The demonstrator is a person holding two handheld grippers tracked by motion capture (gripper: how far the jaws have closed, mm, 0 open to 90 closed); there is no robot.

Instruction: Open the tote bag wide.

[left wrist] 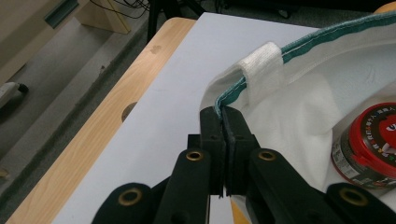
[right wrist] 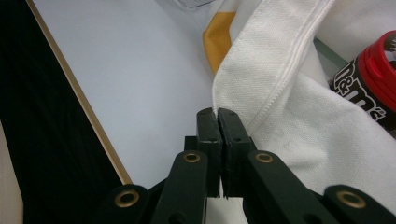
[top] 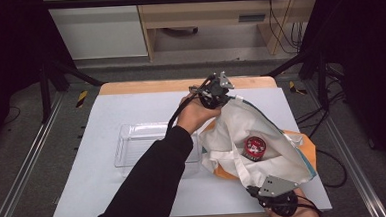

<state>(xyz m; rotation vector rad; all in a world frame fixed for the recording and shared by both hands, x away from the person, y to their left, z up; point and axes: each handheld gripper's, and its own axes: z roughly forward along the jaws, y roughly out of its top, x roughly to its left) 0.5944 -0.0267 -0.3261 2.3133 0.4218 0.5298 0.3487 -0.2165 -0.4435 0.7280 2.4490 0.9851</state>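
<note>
Table: a wooden table [top: 130,87] covered by a pale grey-white sheet [top: 110,193], seen from above.
Bag: a white cloth tote bag with a teal-stitched rim and orange panels [top: 242,123] lies on the right half of the sheet, its mouth held wide between the two grippers.
Bag rim: in the left gripper view the teal-edged rim [left wrist: 327,39] runs up and to the right from the jaws, with a white strap stub [left wrist: 261,65] sewn across it.
Can: a small round dark can with a red lid [top: 254,147] sits inside the open bag, on the white lining – the left gripper view shows it at the right edge [left wrist: 369,144], and the right gripper view shows it at the upper right [right wrist: 369,79].
Left gripper: the left gripper [left wrist: 223,122] is at the far side of the bag, jaws pressed together on the bag's teal rim; in the high view [top: 215,93] a hand [top: 194,116] in a black sleeve holds it.
Right gripper: the right gripper [right wrist: 217,125] is at the near edge of the table [top: 273,192] – jaws pinched on the white fabric edge of the bag.
Tray: a clear plastic rectangular tray [top: 133,144] lies just left of the bag, partly under the forearm.
</note>
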